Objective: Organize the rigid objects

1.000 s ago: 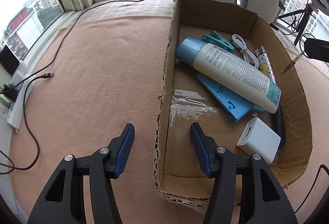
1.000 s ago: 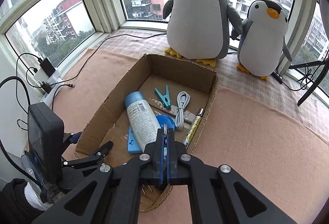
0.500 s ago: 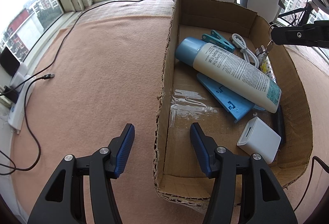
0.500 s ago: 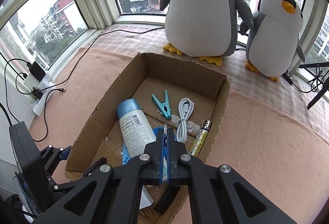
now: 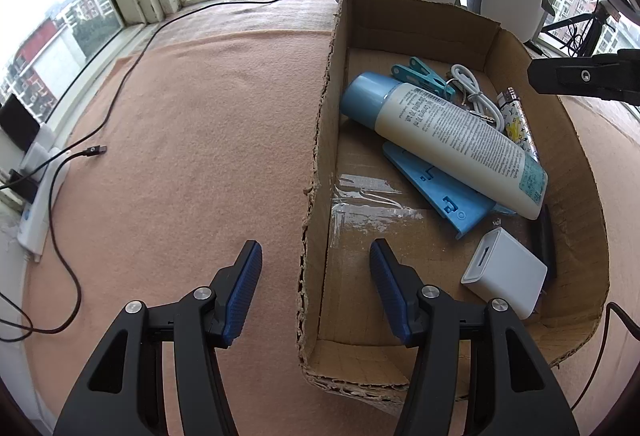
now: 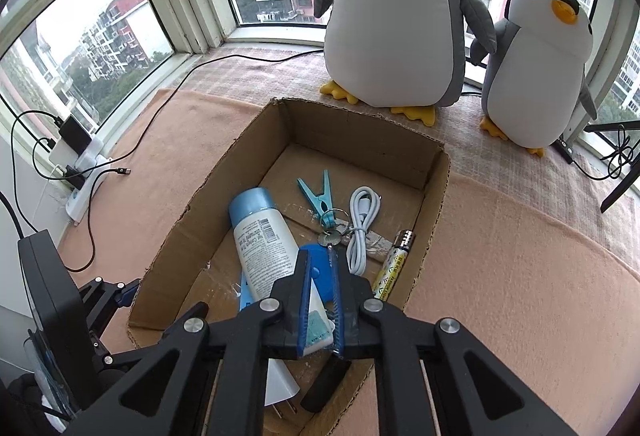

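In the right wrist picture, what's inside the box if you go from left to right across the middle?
Blue-capped lotion bottle → teal clothespin → white cable → battery by the right wall of the cardboard box.

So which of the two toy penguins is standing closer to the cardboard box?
The bigger penguin; its yellow feet sit just behind the cardboard box, while the smaller one stands off to the right.
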